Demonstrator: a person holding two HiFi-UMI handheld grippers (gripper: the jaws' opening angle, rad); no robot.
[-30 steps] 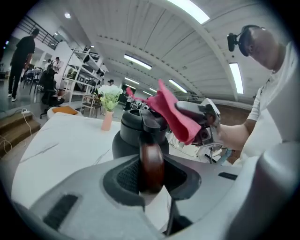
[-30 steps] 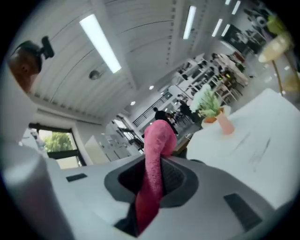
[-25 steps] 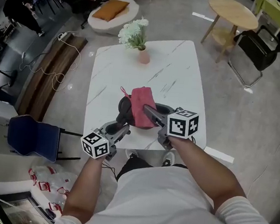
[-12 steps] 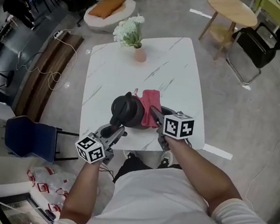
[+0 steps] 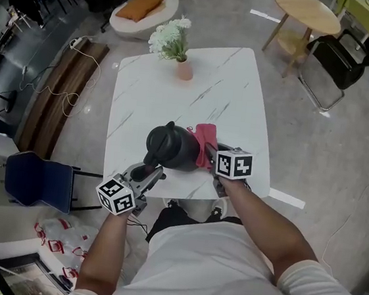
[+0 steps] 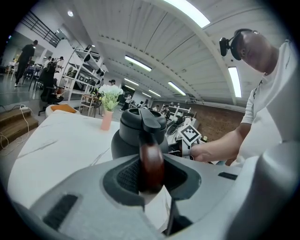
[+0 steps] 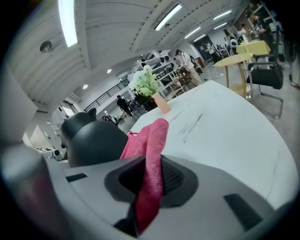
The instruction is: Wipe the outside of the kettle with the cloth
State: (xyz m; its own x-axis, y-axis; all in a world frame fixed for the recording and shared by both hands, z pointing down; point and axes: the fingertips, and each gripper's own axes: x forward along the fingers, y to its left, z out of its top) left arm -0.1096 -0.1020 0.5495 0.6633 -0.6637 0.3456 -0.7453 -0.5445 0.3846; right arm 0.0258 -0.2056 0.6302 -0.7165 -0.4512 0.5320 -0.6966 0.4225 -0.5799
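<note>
PHOTOGRAPHER: Down off the lid and onto the kettle's [image 5: 171, 147] right flank: that is where the pink cloth [image 5: 205, 138] has gone in the past second, carried by the right gripper [image 5: 210, 156], which has sunk toward the table [image 5: 177, 96].

EDITOR: And the kettle?

PHOTOGRAPHER: Unmoved, at the near edge of the white marble top. The left gripper [image 5: 147, 171] steadies it, jaws clamped narrow on the brown handle [image 6: 151, 164].

EDITOR: What does the drop mean for the job?

PHOTOGRAPHER: My reading is that one downward stroke of the wipe is under way. The lid now shows bare, and the right side looks to be getting its pass. The right jaws pinch a fold of cloth, with the rest hanging free beside the dark body.

EDITOR: Anything we can't stand behind?

PHOTOGRAPHER: Whether the cloth actually presses on the wall. From the head view, the marker cube [image 5: 234, 164] covers that spot. The kettle's base and far side are also out of sight.
</note>
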